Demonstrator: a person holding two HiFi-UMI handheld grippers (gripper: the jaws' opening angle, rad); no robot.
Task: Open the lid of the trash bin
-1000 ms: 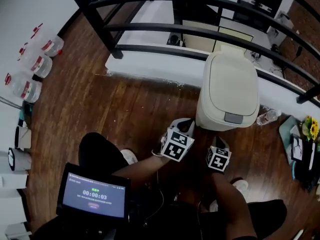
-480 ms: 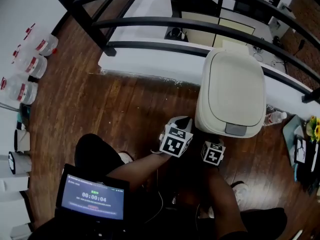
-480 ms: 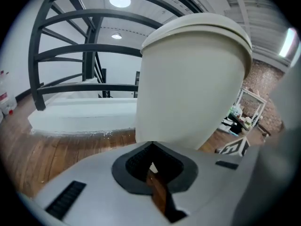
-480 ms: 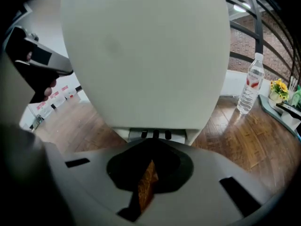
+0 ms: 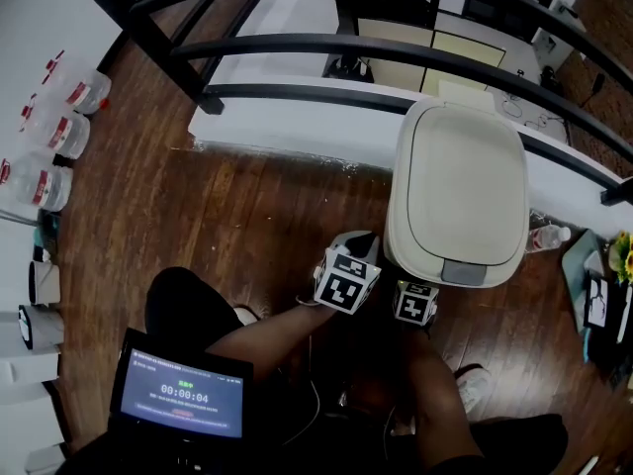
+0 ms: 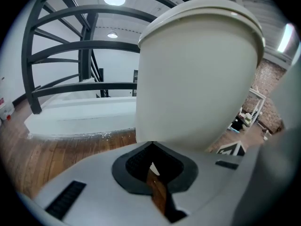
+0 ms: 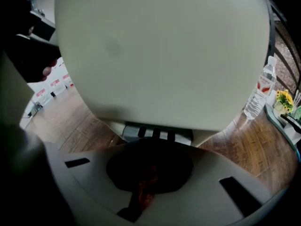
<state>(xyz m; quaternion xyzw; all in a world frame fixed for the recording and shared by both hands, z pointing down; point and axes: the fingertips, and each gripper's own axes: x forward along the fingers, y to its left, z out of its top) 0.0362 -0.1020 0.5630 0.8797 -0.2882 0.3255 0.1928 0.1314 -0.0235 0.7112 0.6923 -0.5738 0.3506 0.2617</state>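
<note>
A cream trash bin (image 5: 457, 181) stands on the wood floor with its lid (image 5: 465, 171) down and a grey tab (image 5: 465, 272) at the front edge. My left gripper (image 5: 358, 248) is shut and empty, close to the bin's left side; the bin wall (image 6: 197, 74) fills the left gripper view beyond that gripper (image 6: 153, 166). My right gripper (image 5: 415, 301) sits low at the bin's front, its tips hidden under the lid's overhang. In the right gripper view this gripper (image 7: 148, 173) is shut, just short of the grey foot pedal (image 7: 157, 133) below the bin body (image 7: 160, 55).
A black railing (image 5: 297, 47) and a white ledge (image 5: 287, 117) run behind the bin. Water jugs (image 5: 59, 117) line the left wall. A plastic bottle (image 5: 547, 237) stands right of the bin, with flowers (image 5: 623, 260) beyond. A timer screen (image 5: 183, 394) is at lower left.
The right gripper has moved forward and down to the bin's front base, under the lid's edge. The left gripper has barely shifted. The lid stays down.
</note>
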